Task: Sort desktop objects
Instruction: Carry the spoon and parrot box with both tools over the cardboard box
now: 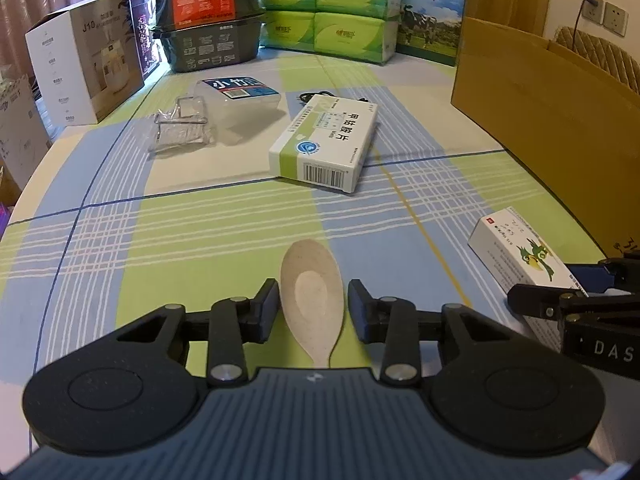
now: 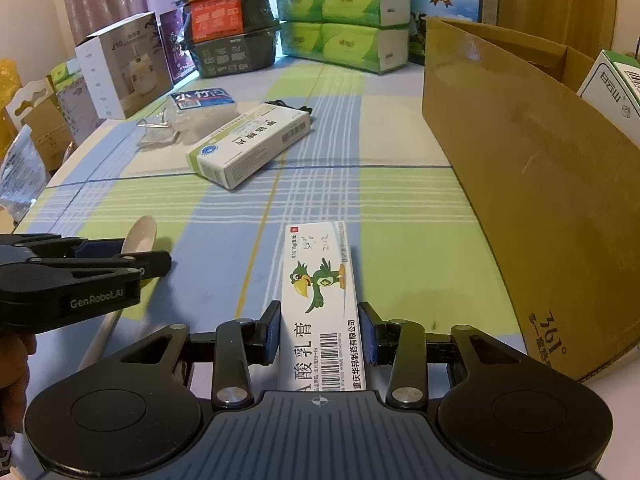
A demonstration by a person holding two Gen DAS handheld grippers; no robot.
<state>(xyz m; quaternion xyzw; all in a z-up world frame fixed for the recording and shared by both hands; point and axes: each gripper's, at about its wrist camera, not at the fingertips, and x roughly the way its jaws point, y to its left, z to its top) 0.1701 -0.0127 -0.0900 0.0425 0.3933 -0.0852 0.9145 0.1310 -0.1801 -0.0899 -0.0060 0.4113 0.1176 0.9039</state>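
Note:
A beige spoon [image 1: 312, 300] lies on the checked tablecloth, bowl pointing away. My left gripper [image 1: 313, 294] is open, low over it, with one finger on each side of the bowl and small gaps showing. The handle runs under the gripper body. A white ointment box with a green parrot [image 2: 320, 288] lies lengthwise between the open fingers of my right gripper [image 2: 319, 308], narrowly apart from both pads. In the right wrist view the left gripper [image 2: 156, 260] sits at the left over the spoon [image 2: 140, 236]. The parrot box [image 1: 520, 256] also shows at the right of the left wrist view.
A green-and-white medicine box [image 1: 326, 142] lies mid-table, with a black cable [image 1: 316, 96] behind it. A clear tub with a blue label [image 1: 238, 96] and a clear bag with a metal rack [image 1: 180, 128] sit beyond. An open cardboard box [image 2: 540, 200] stands at the right. Stacked packages line the back.

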